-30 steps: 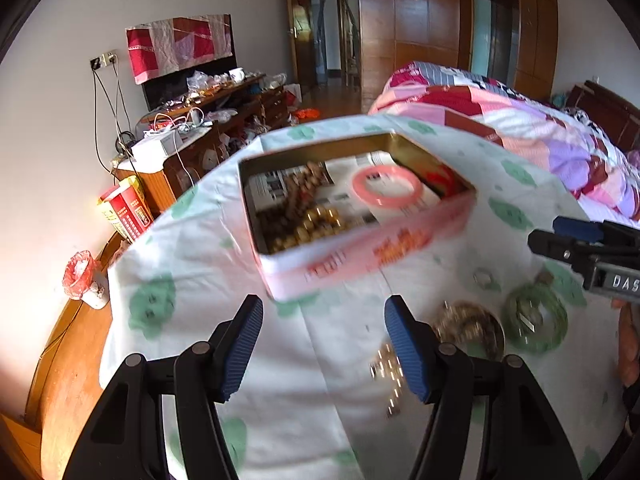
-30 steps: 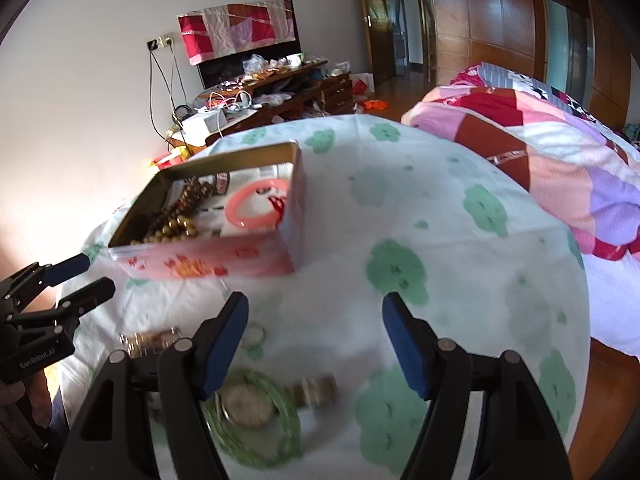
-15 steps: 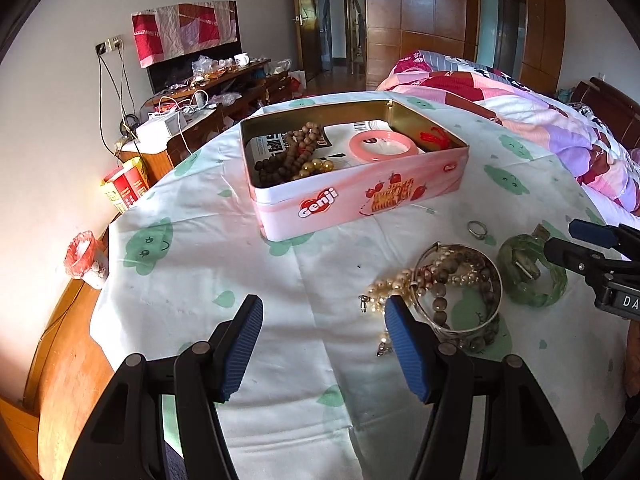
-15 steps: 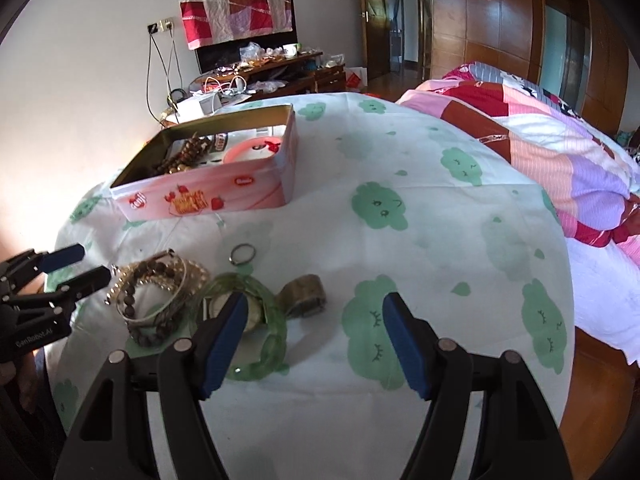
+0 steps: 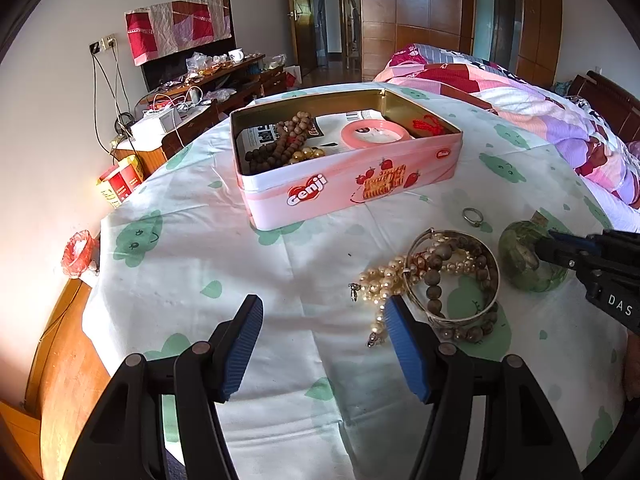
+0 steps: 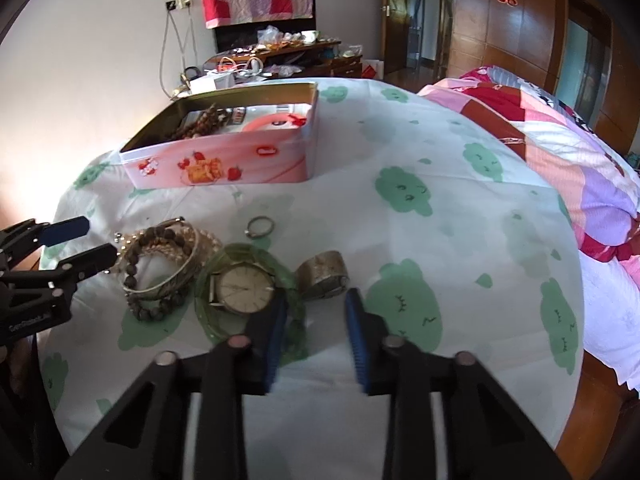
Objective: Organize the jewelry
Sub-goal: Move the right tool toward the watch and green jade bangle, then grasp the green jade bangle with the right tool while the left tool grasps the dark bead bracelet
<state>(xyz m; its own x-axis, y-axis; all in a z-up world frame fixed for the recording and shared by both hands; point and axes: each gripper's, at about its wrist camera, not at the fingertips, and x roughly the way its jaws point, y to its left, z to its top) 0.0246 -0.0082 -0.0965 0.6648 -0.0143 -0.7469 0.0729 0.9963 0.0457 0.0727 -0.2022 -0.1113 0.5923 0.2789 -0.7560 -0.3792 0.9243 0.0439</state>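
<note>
While right gripper (image 6: 314,320) jaws close, nothing visibly pinched between blue pads; translucent green bangle (image 6: 248,288) with round-faced wristwatch (image 6: 245,291) inside lies just ahead-left of its left finger. Left gripper (image 5: 322,342) spread wide, empty; pearl strand and wooden-bead bracelets inside silver metal bangle (image 5: 452,280) just ahead of its right pad. Pink rectangular biscuit tin (image 5: 348,184) further ahead, small silver ring (image 6: 260,226) nearby on cloth.

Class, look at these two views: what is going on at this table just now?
A person with a gripper in each hand is sorting jewelry into a pink tin that already holds beads and a pink bangle. The right gripper is closing beside the green bangle around the watch; nothing visible between its jaws. The left gripper hangs open near the bracelet pile.
</note>
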